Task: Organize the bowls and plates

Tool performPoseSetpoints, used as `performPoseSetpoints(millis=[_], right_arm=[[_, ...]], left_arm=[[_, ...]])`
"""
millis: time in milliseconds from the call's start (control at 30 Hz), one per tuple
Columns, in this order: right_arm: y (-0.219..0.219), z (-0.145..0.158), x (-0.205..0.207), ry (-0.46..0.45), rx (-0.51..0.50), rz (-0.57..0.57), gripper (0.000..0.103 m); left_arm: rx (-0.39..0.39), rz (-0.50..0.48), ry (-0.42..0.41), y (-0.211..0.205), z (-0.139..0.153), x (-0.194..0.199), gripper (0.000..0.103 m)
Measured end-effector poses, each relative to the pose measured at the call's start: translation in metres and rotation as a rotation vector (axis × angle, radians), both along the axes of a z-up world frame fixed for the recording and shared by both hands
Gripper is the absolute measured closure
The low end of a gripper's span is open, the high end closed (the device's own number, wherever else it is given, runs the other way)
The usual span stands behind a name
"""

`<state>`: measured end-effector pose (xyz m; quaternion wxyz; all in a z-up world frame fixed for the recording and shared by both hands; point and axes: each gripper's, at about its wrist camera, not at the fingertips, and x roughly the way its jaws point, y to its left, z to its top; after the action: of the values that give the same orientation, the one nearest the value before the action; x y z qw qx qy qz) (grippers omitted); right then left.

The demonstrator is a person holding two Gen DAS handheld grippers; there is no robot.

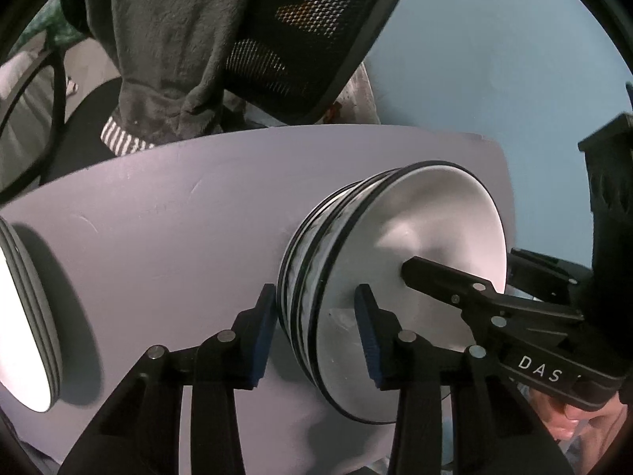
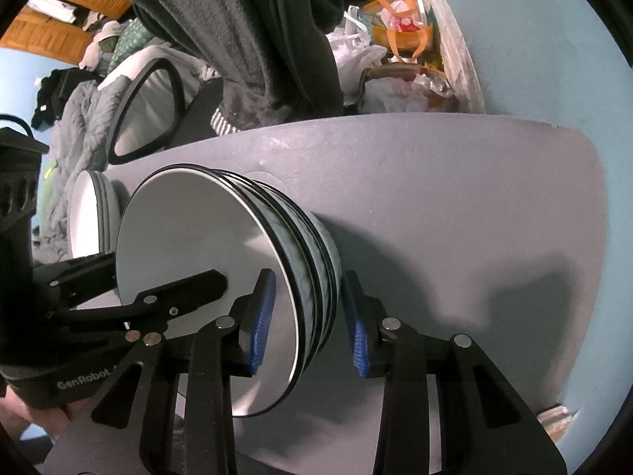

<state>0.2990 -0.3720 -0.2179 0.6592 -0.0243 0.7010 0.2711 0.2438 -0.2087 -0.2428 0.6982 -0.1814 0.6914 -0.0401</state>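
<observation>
With plates [image 1: 27, 316] already piled left of the left claw [image 1: 314, 332], both it and the right claw [image 2: 308, 316] straddle the nested bowls [image 1: 395, 277] half-open, pads apparently not yet pressing, so the bowls likely remain to be placed.

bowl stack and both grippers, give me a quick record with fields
surface: grey table
bowl stack: nested bowls, white inside, dark rims, marbled outside, on the table
plate stack: white plates, apart from the bowls
left gripper: straddles the rims on one side of the bowl stack, one finger inside, one outside; pads not clearly pressing
right gripper: straddles the opposite side likewise; gaps show at the pads
behind the table: mesh chair with grey cloth over it
</observation>
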Motion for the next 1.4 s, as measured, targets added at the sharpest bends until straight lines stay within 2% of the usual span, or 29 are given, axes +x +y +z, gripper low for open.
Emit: performPoseSetpoints(millis=[167, 333, 533, 733, 1167, 1400], right_arm=[[0.005, 0.002, -0.003, -0.013, -0.039, -0.014, 0.071], [0.012, -0.001, -0.011, 0.025, -0.020, -0.040, 0.076], [0.037, -0.002, -0.037, 0.032, -0.021, 0.006, 0.076], [0.067, -0.005, -0.061, 0.042, -0.010, 0.042, 0.076], [0.110, -0.011, -0.088, 0.062, -0.019, 0.066, 0.076], [0.111, -0.014, -0.091, 0.078, -0.009, 0.050, 0.077]], left_arm=[[0.007, -0.006, -0.004, 0.005, 0.003, -0.004, 0.071], [0.034, 0.009, 0.001, 0.019, 0.004, -0.009, 0.072], [0.047, 0.059, 0.030, 0.045, 0.004, -0.019, 0.072], [0.059, 0.096, 0.048, 0.072, 0.004, -0.048, 0.073], [0.082, 0.111, 0.051, 0.105, 0.007, -0.090, 0.073], [0.078, 0.103, 0.040, 0.108, 0.008, -0.095, 0.074]])
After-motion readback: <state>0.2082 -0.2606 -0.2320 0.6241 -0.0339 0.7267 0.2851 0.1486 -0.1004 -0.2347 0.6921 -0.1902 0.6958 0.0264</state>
